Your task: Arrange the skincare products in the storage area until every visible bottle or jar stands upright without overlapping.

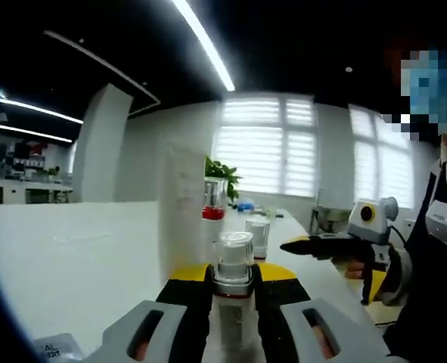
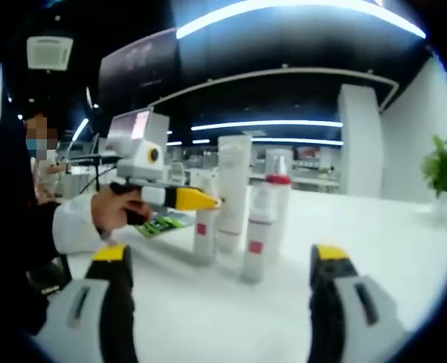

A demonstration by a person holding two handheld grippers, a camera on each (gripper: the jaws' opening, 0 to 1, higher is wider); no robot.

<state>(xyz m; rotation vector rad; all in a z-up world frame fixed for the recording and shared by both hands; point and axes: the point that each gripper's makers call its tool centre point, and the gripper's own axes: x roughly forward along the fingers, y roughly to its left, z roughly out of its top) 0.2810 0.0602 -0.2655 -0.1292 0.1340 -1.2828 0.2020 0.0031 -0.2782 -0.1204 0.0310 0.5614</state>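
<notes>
- Nearest in the left gripper view, the left gripper point(image 1: 233, 302) has its jaws closed on a clear-capped bottle point(image 1: 233, 265), which stands upright on the white tabletop point(image 1: 72, 265).
- If the jaws release with a tilt, I think this bottle can tip, because it is narrow and tall.
- Just behind it stand a second clear-capped bottle point(image 1: 258, 236), a red-banded bottle point(image 1: 214, 198) and a tall white tube point(image 1: 181, 200); they are close, so a sideways push can knock one onto another.
- In the right gripper view, the right gripper point(image 2: 221, 302) is wide open and holds nothing.
- It faces the same group of bottles point(image 2: 242, 208) in the middle of the tabletop; a careless approach can topple them.
- A plant point(image 2: 446, 170) stands near the far edge, well apart.
</notes>
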